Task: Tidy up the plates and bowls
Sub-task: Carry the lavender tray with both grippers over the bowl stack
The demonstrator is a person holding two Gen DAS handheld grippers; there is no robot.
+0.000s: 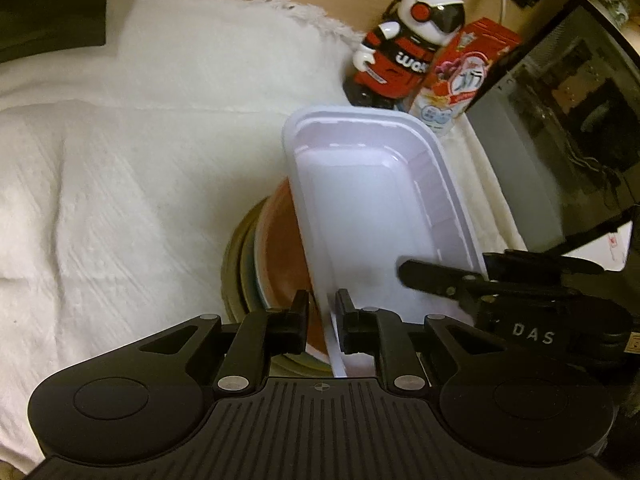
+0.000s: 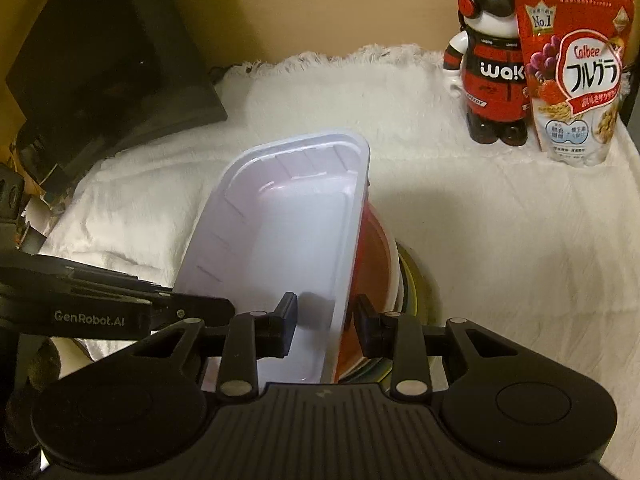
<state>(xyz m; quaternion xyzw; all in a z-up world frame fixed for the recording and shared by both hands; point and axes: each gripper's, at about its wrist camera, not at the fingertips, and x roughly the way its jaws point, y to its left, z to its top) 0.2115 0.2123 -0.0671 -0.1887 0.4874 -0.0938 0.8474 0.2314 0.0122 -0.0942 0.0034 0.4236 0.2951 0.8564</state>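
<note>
Both grippers angle downward, side by side. The left gripper has its jaws nearly together, pinching a thin white rim between the pads. The right gripper clamps the opposite rim, its fingers set slightly wider apart than the left's.

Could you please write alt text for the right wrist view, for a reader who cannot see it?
The right gripper clamps the rim of a white rectangular plastic tray that sits tilted on a stack of red and white round plates. Behind, on a white fringed cloth, stand a panda figurine and a red cereal pouch.
</note>
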